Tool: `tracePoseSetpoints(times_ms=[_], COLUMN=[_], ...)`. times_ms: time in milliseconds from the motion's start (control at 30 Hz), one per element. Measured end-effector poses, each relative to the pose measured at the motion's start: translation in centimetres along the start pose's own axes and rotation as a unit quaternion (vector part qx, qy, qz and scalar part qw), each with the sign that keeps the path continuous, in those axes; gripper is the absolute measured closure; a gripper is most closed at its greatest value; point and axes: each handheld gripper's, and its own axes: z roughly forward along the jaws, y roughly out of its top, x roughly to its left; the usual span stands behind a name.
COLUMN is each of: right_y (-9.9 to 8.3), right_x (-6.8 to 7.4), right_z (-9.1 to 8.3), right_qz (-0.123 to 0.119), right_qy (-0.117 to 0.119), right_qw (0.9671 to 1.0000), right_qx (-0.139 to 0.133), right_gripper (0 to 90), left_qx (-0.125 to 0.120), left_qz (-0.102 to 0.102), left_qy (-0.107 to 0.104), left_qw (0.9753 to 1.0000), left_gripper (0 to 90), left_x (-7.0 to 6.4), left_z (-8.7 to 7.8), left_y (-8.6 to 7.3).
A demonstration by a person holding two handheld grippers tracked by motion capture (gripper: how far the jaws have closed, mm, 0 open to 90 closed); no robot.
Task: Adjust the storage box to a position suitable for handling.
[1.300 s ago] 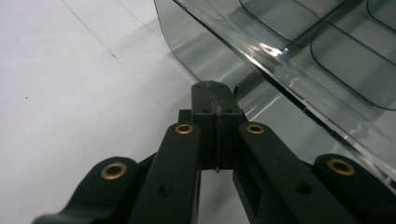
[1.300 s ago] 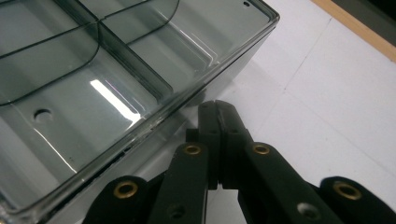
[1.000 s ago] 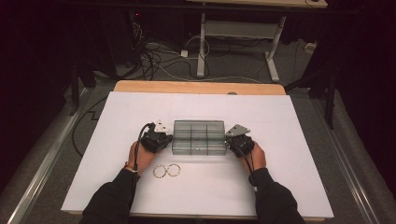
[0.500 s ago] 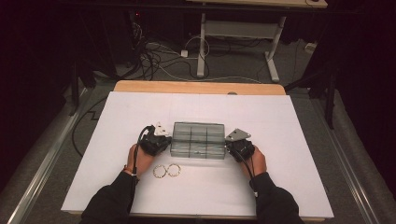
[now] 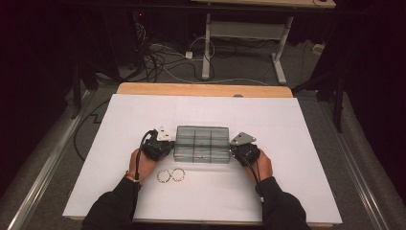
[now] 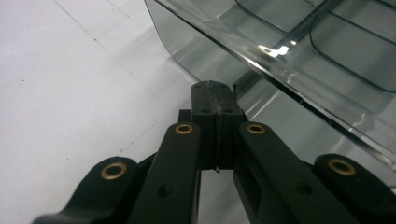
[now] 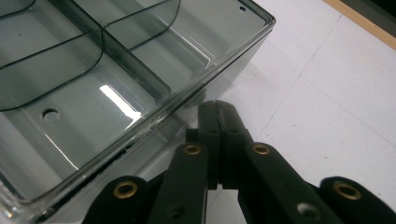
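Compartment box (image 5: 202,144), smoked and see-through with a hinged-looking lid over six cells, is flanked at its two short ends by the grippers, and it lies near the middle of the white sheet (image 5: 119,115). Compared with the high view of a second ago, almost nothing has shifted: the box is found in the same place, and only the right gripper (image 5: 236,150) seems to have been drawn a little closer to its end wall. The jaws of the left gripper (image 6: 214,93) are pressed together with nothing between them, their tips set just under the overhanging lid edge at the box's corner. The right gripper's jaws are likewise closed on nothing in the right gripper view (image 7: 217,112), the tips tucked just below the lid rim beside the near corner. From this it is judged that the lid is about to be levered up from both ends, the closed tips being used as wedges; no gap is yet seen under the lid. Behind the left gripper, toward the person, two small rings (image 5: 171,175) lie side by side on the sheet, apart from the box, and are probably meant for a cell once it is opened.
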Motion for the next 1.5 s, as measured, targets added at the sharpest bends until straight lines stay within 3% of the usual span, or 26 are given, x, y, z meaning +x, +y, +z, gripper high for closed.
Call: tracePoseSetpoints(times_ms=[167,367,567,633,700,900,1100,1500], right_y=[0.0,-0.4,-1.8,-1.7,-1.5,-0.9,-0.6,-0.5], right_x=[-0.1,-0.6,-1.4,-1.4,-1.5,-1.1,-0.8,-0.4], right_z=[-0.1,-1.6,-3.8,-4.6,-5.5,-7.1,-8.3,-9.9], right_qz=[-0.001,0.018,0.06,0.044,0.048,0.022,0.017,0.014], right_qy=[0.002,-0.012,0.023,0.017,0.015,0.01,0.014,-0.001], right_qw=[1.0,0.9989,0.9939,0.9941,0.9916,0.9892,0.9869,0.9823], right_qx=[0.001,-0.042,-0.09,-0.098,-0.12,-0.145,-0.16,-0.187], right_gripper=[87.2,90.0,88.3,87.3,85.9,76.1,63.1,36.7], left_qx=[-0.005,-0.025,-0.048,-0.058,-0.063,-0.092,-0.111,-0.132], left_qz=[0.0,0.015,0.03,0.038,0.039,0.057,0.065,0.083], left_qy=[-0.008,0.005,0.014,0.023,0.023,0.038,0.039,0.045], left_qw=[1.0,0.9996,0.9983,0.9973,0.997,0.9934,0.991,0.9869], left_gripper=[86.2,84.2,81.9,81.9,81.0,77.0,71.2,40.2], left_x=[0.3,0.1,-0.5,-0.8,-0.8,-1.2,-1.7,-2.6], left_z=[-0.1,-1.3,-2.8,-3.5,-3.8,-5.1,-6.1,-7.3], left_y=[-0.2,0.0,0.2,0.3,0.4,0.6,0.6,0.6])
